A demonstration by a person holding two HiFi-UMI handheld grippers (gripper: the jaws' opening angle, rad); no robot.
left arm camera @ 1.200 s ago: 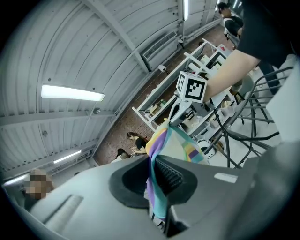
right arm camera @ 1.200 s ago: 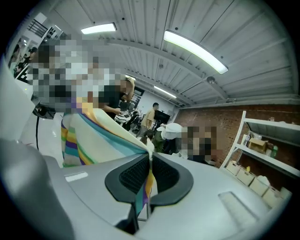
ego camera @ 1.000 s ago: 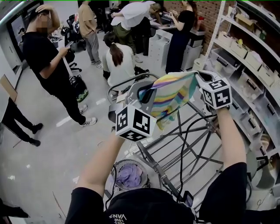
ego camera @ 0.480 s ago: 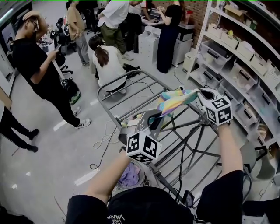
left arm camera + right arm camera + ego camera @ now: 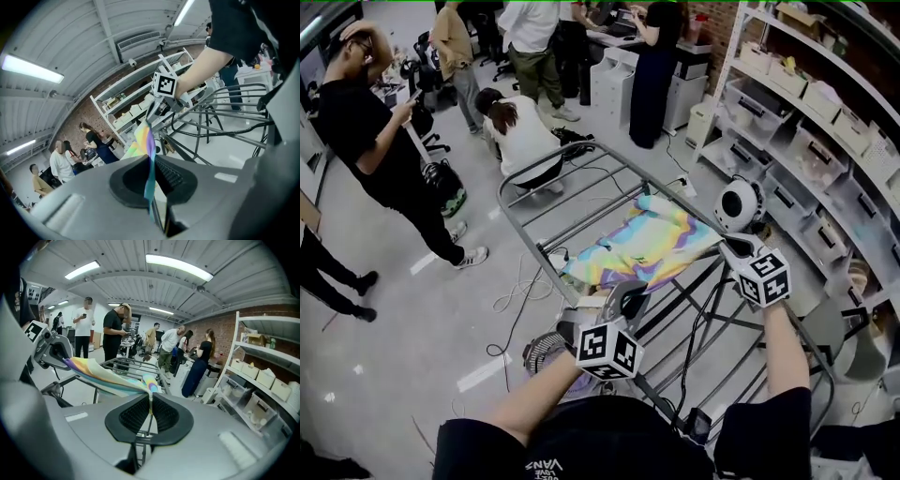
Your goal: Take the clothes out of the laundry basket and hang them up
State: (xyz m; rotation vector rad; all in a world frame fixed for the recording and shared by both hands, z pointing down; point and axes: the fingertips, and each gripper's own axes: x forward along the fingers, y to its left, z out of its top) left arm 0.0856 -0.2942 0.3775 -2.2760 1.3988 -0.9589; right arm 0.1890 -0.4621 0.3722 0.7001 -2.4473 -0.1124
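Observation:
A rainbow-striped cloth (image 5: 642,246) lies spread across the top bars of the grey drying rack (image 5: 521,180). My left gripper (image 5: 623,294) is shut on the cloth's near edge, and in the left gripper view the cloth (image 5: 149,154) runs straight between the pads. My right gripper (image 5: 728,247) is shut on the right corner; the cloth (image 5: 108,377) stretches from its pads toward the left gripper (image 5: 52,350). The laundry basket (image 5: 542,349) stands on the floor below my left arm, mostly hidden.
Several people stand beyond the rack and one person (image 5: 517,139) crouches at its far end. Shelving (image 5: 825,141) with boxes runs along the right. A round white device (image 5: 737,204) sits by the rack's right side. Cables (image 5: 517,291) lie on the floor.
The cloth, held up in the air before, has come down and now lies flat over the rack. Both grippers dropped and drew apart with it.

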